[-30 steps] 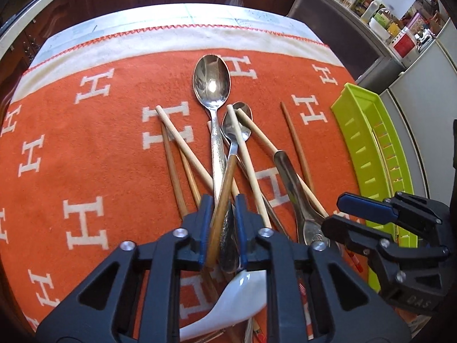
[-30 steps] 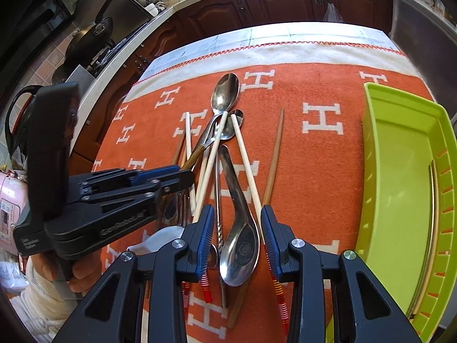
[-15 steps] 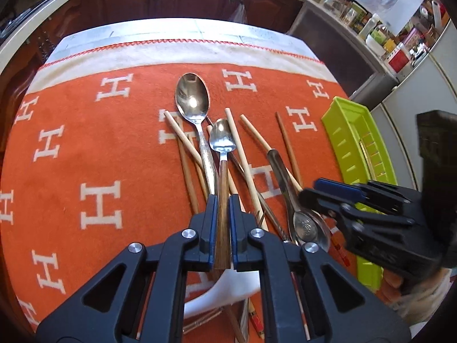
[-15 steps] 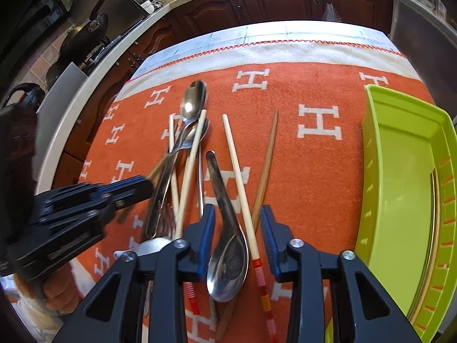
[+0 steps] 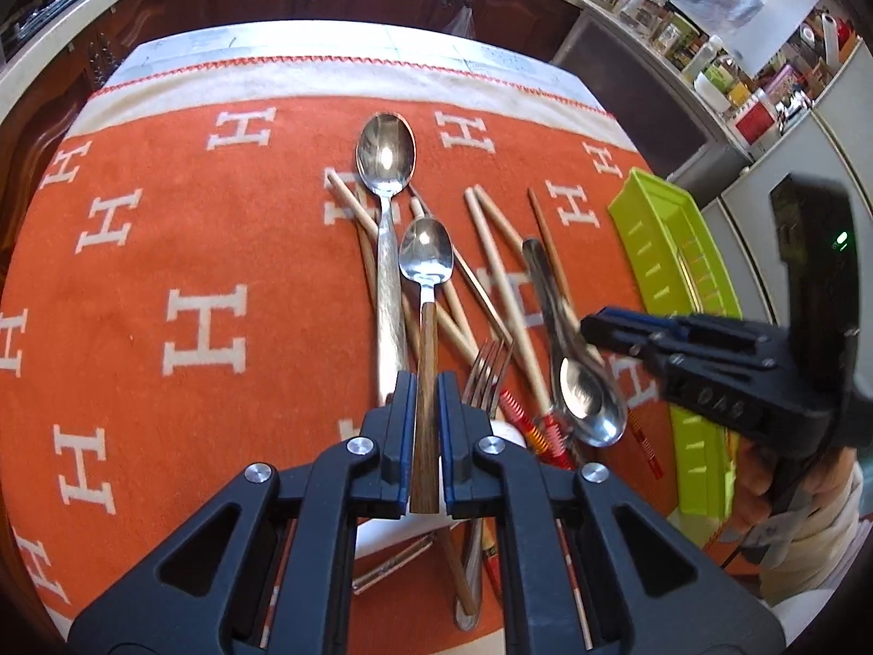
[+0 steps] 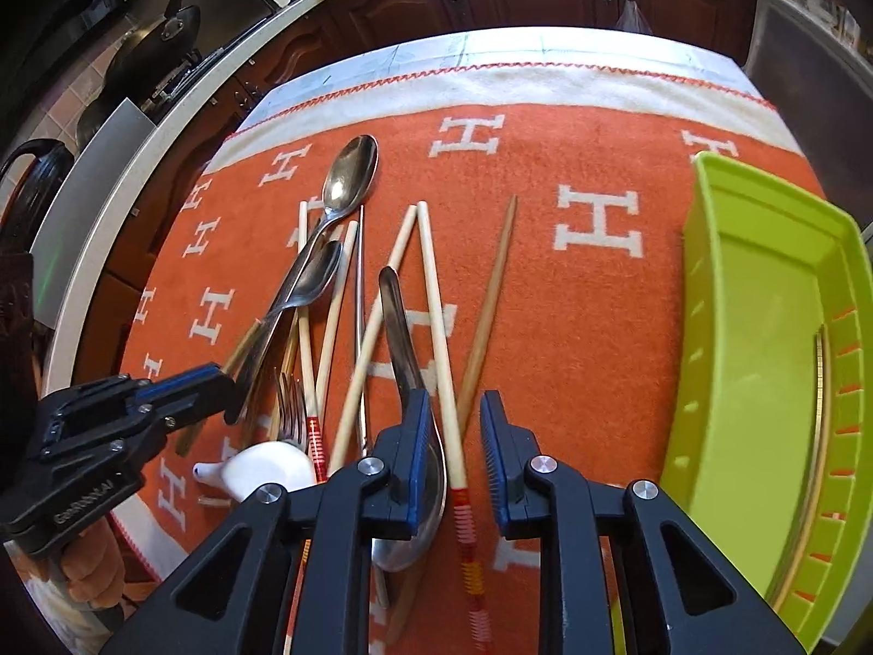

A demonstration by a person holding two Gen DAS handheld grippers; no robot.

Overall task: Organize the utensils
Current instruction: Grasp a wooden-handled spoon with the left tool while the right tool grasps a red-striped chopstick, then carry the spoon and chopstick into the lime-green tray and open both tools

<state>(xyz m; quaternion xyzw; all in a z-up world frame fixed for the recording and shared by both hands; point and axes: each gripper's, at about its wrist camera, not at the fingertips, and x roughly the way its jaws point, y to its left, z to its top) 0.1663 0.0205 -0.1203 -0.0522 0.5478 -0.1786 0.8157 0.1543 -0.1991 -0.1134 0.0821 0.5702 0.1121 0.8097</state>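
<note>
- The left gripper (image 5: 424, 426) was clenched on the wooden-handled spoon (image 5: 426, 295), lifted above the pile of utensils (image 5: 491, 295) on the orange cloth (image 5: 163, 251).
- The right gripper (image 6: 454, 458) stood parted over a steel spoon (image 6: 406, 360), near the green tray (image 6: 764, 360).

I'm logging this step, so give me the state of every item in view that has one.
Left tool: shut on the wooden-handled spoon.
Wooden-handled spoon: clamped by its handle, bowl pointing away.
Right tool: open, straddling the steel soup spoon and a chopstick.
Steel soup spoon: lying on the cloth, not gripped.
Green tray: upright, no utensils visible in it.
Large spoon: lying flat.
</note>
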